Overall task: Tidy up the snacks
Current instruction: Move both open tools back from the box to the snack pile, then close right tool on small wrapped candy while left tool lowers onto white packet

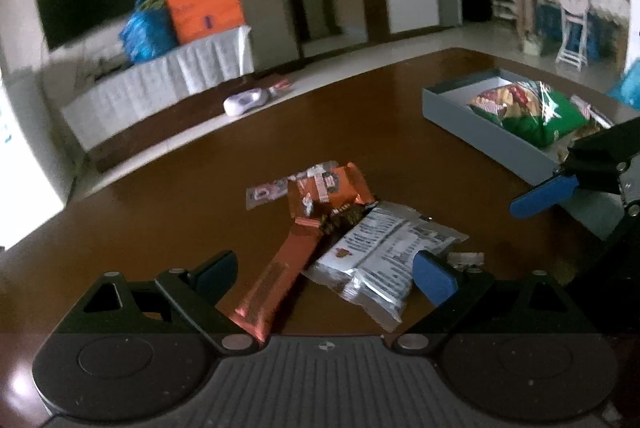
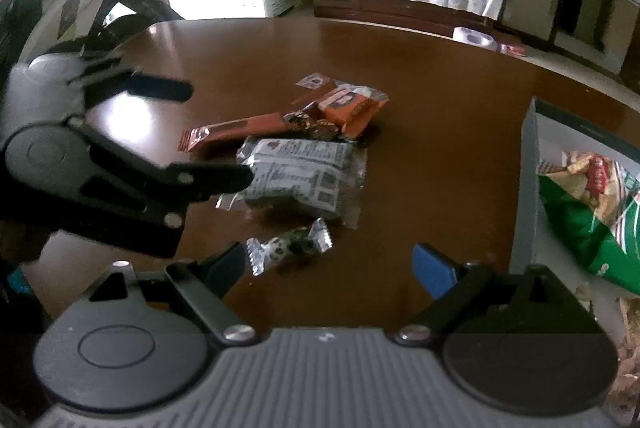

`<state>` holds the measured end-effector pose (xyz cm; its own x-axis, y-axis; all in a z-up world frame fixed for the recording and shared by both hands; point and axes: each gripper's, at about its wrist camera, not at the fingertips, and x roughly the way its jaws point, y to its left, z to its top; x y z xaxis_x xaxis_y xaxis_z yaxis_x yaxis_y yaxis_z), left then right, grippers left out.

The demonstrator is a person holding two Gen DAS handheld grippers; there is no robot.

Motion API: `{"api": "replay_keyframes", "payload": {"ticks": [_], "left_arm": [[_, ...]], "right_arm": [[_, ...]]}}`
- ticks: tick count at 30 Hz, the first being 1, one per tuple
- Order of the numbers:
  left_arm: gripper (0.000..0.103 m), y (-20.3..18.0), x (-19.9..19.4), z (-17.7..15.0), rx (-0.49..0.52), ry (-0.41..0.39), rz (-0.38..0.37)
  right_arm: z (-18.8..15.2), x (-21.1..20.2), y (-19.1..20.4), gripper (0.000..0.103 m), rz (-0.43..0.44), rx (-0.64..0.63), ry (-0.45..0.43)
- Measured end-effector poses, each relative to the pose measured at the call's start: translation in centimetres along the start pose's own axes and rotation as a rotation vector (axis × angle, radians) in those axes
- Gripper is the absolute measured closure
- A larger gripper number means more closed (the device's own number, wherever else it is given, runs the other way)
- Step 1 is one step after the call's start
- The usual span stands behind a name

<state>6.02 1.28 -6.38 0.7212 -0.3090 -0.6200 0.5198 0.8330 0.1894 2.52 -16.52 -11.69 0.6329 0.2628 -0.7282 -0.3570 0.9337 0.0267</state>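
Spreading wide with nothing between its fingers, the left gripper hovers low over the brown table, its jaws straddling the long orange bar wrapper and the silver-white printed pouch that lies against it. That framing suggests one of these two is the next pick, probably the pouch, since it sits nearest the blue finger pad.

The right gripper is likewise fully open and empty, held just above the table with a small twist-wrapped candy lying between its fingertips and slightly ahead, so a short advance and a squeeze would likely take it.

Farther out, a squat orange snack pack overlaps the bar's far end, with a small clear sachet beyond it; the loose snacks form one heap mid-table. To the right stands the grey box, already holding a green chip bag, evidently the collecting place, near the right gripper for short transfers.
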Motion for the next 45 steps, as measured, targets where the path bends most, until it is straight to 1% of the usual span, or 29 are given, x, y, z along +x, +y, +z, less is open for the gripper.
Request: {"api": "replay_keyframes", "payload": {"ticks": [2, 6, 7, 10, 14, 18, 20, 22, 26, 29, 31, 33, 37, 40, 45], "left_arm": [[0.008, 0.8, 0.3, 0.1, 0.010, 0.001, -0.006], [0.008, 2.4, 0.6, 0.1, -0.061, 0.014, 0.017], [0.008, 2.6, 0.6, 0.1, -0.067, 0.014, 0.019], [0.008, 2.6, 0.6, 0.1, -0.054, 0.022, 0.044], [0.008, 2.8, 0.5, 0.0, -0.061, 0.032, 0.051], [0.008, 2.7, 0.6, -0.1, -0.063, 0.037, 0.050], [0.008, 2.6, 0.6, -0.1, -0.056, 0.038, 0.047], [0.008, 2.4, 0.6, -0.2, -0.050, 0.039, 0.040], [0.008, 2.0, 0.7, -0.2, -0.033, 0.041, 0.028], [0.008, 1.7, 0.8, -0.2, -0.027, 0.043, 0.027], [0.008, 1.6, 0.9, -0.2, -0.026, 0.045, 0.030], [0.008, 1.6, 1.0, -0.2, -0.028, 0.048, 0.031], [0.008, 1.5, 1.1, -0.1, -0.025, 0.050, 0.030], [0.008, 1.1, 1.2, 0.0, -0.013, 0.048, 0.024], [0.008, 0.1, 1.5, 0.1, 0.026, 0.046, 0.007]], "right_arm": [[-0.2, 0.1, 0.2, 0.010, 0.012, -0.010, -0.003], [-0.3, 0.7, 0.4, 0.011, 0.022, -0.019, 0.003], [-0.3, 0.9, 0.5, 0.011, 0.022, -0.020, 0.005], [-0.2, 1.3, 0.8, 0.012, 0.030, -0.027, 0.004], [-0.4, 2.0, 1.5, 0.017, 0.038, -0.053, 0.007], [-0.5, 2.2, 1.9, 0.020, 0.029, -0.076, -0.021], [-0.4, 2.4, 1.9, 0.024, 0.028, -0.082, -0.029], [-0.4, 2.4, 2.0, 0.030, 0.030, -0.087, -0.035], [-0.4, 2.4, 2.1, 0.036, 0.036, -0.099, -0.048], [-0.5, 2.3, 2.0, 0.048, 0.035, -0.101, -0.060], [-0.6, 2.2, 2.0, 0.058, 0.032, -0.103, -0.067], [-0.7, 2.1, 2.0, 0.064, 0.026, -0.101, -0.070], [-0.6, 1.8, 1.7, 0.070, 0.000, -0.099, -0.076], [-0.6, 1.5, 1.1, 0.070, -0.016, -0.078, -0.077], [-0.5, 0.4, 0.1, 0.070, -0.039, -0.049, -0.102]]}}
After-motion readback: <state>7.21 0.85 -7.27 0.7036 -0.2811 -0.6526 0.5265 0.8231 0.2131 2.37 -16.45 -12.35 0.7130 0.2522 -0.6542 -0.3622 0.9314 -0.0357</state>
